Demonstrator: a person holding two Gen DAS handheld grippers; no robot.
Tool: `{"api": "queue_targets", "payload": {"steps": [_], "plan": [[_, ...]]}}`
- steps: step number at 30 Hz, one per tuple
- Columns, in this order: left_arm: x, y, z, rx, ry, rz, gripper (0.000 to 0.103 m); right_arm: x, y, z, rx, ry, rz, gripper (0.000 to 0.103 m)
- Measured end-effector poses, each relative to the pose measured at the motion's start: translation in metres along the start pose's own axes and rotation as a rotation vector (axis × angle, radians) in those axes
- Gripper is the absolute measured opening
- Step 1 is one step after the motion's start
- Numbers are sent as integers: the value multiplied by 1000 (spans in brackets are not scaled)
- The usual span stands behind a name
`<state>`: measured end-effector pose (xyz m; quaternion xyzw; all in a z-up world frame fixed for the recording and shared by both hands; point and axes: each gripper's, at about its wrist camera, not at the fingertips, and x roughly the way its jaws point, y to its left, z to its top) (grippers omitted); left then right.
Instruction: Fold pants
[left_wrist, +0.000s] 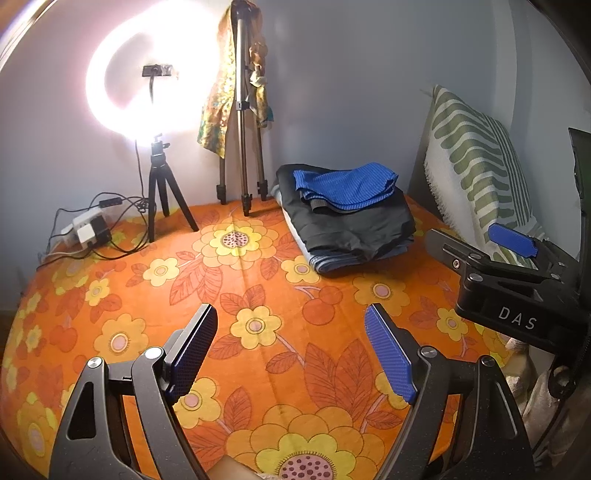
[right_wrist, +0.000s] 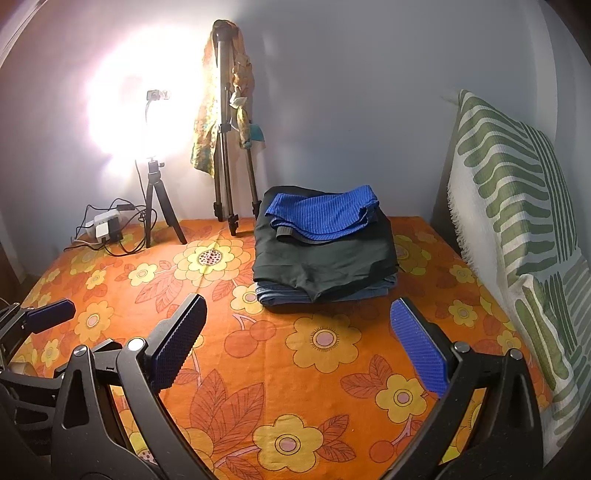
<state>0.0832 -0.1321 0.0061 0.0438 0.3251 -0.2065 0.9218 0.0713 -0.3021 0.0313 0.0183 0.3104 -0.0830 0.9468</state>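
A stack of folded clothes lies at the far side of the orange flowered bedspread (left_wrist: 258, 288) (right_wrist: 295, 369): blue ribbed pants (left_wrist: 345, 186) (right_wrist: 325, 216) on top, a black garment (left_wrist: 351, 229) (right_wrist: 325, 266) under them and a blue-grey one at the bottom. My left gripper (left_wrist: 291, 350) hovers open over bare bedspread, well short of the stack, nothing between its blue pads. My right gripper (right_wrist: 299, 343) is also open and holds nothing, with the stack just beyond its fingertips. The right gripper's body (left_wrist: 517, 280) shows at the right of the left wrist view; the left gripper's fingertip (right_wrist: 51, 314) shows at the left of the right wrist view.
A lit ring light on a small black tripod (left_wrist: 162, 192) (right_wrist: 155, 206) and a taller silver tripod (left_wrist: 242, 147) (right_wrist: 225, 155) draped with patterned cloth stand at the back. A power strip with cables (left_wrist: 88, 229) (right_wrist: 107, 229) lies back left. A green-striped cushion (left_wrist: 476, 170) (right_wrist: 517, 221) leans at the right.
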Motion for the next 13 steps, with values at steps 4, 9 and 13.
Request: {"api": "queue_targets", "payload": {"steps": [4,9,13], "plan": [[0,0,0,1,-1,0,82,0,1,0,1,1,1,102],[-3,0,0,16,-21,5,82,2,4,-1,-9,5,10,102],[-2,3,1,10,-21,15,82,2,5,-1,-13,8,16,102]]}}
